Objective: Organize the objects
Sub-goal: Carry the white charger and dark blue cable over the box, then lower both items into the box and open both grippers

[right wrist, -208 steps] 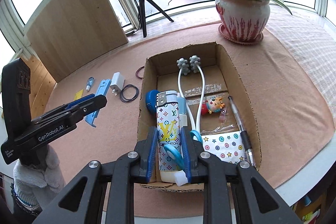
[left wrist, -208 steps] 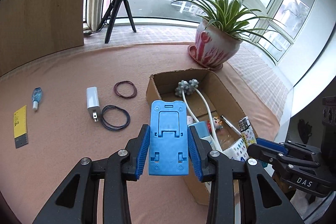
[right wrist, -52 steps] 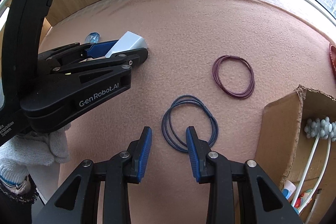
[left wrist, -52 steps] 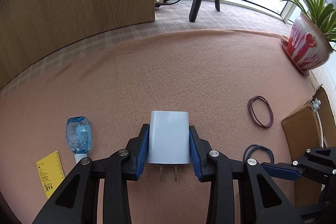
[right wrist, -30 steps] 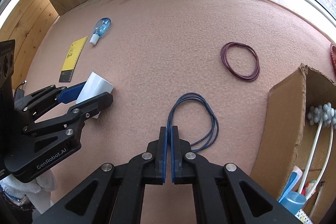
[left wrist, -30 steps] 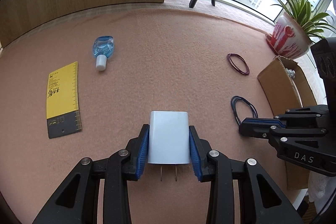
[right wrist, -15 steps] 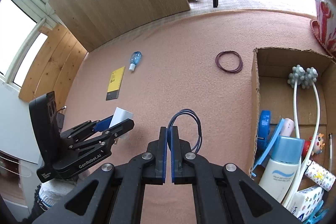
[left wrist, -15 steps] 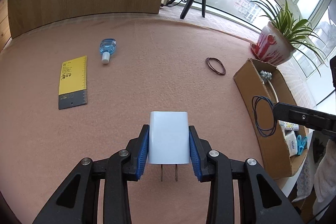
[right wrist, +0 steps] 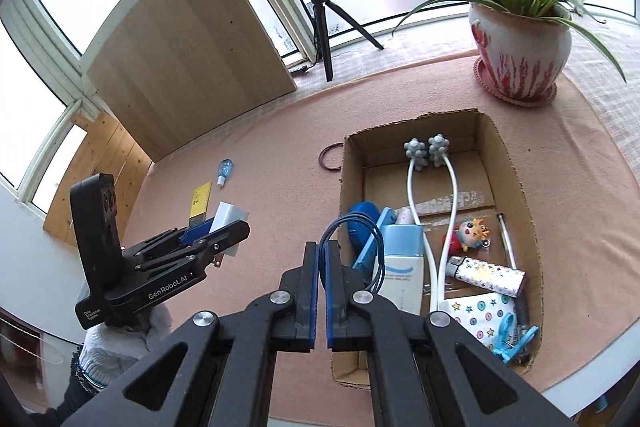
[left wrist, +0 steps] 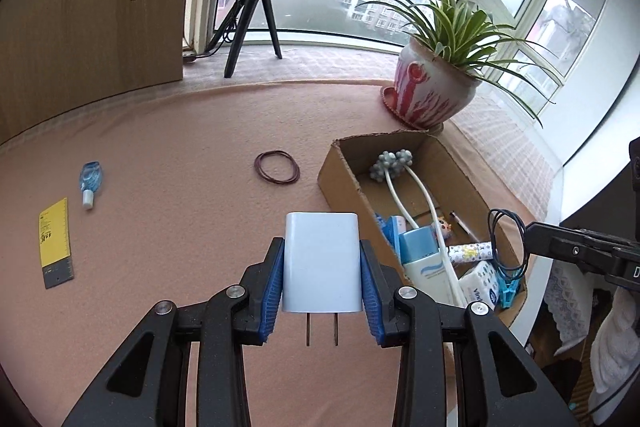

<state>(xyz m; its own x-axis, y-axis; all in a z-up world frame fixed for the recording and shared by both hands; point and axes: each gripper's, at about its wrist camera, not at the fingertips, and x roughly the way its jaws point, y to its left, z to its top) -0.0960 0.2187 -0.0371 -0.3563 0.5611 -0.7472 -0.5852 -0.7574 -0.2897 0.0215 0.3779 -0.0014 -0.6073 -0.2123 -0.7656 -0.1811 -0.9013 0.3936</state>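
Charger [left wrist: 322, 262] sits clamped in our left claw [left wrist: 322, 291] above the counter [left wrist: 168, 155], band [right wrist: 362, 247] pinched in our right claw [right wrist: 322, 259] over the box [right wrist: 520, 187], both likely lifted for dropping in.

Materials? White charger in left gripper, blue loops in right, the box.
White charger: smooth matte plastic by its even sheen, metal prongs. Blue loops: thin and limp, probably elastic or rubber bands. Box: brown corrugated cardboard, ragged cut rim.
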